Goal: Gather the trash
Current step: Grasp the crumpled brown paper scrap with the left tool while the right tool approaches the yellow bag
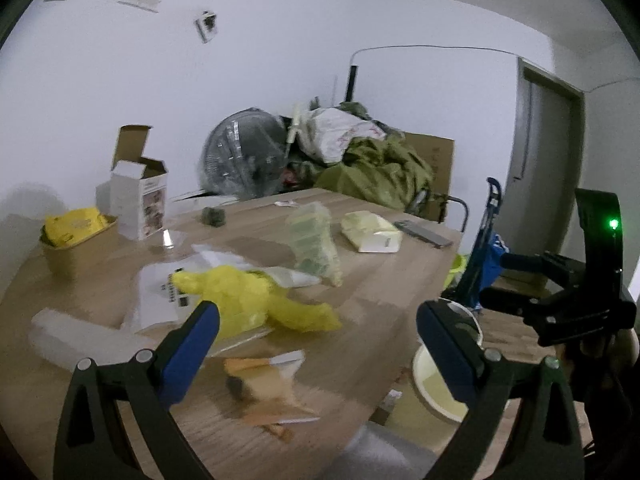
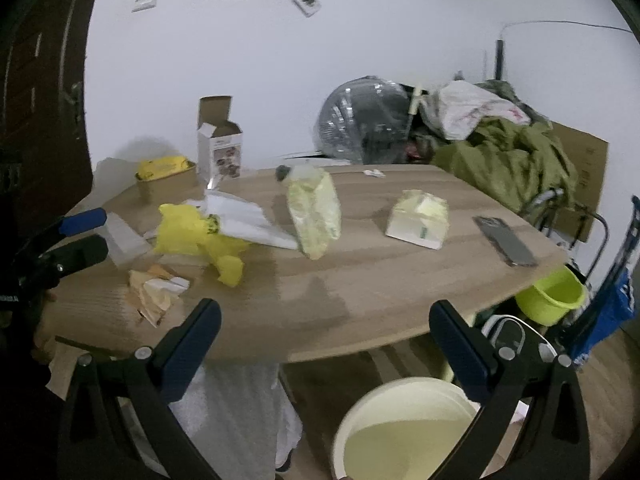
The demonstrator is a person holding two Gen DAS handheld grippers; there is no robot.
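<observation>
A: The room?
B: Wooden table (image 2: 360, 280) by a white wall (image 2: 280, 80) — clutter heaped behind.
A: Trash?
B: Crumpled yellow bag (image 1: 256, 300) on the table's near-left part. Left gripper (image 1: 318, 346) and right gripper (image 2: 326, 338) — both spread wide, empty.

Phone (image 2: 505, 240) sits on the worktop (image 2: 360, 304) edge, open box (image 2: 220, 148) at the back, fan (image 2: 360, 120) behind.
</observation>
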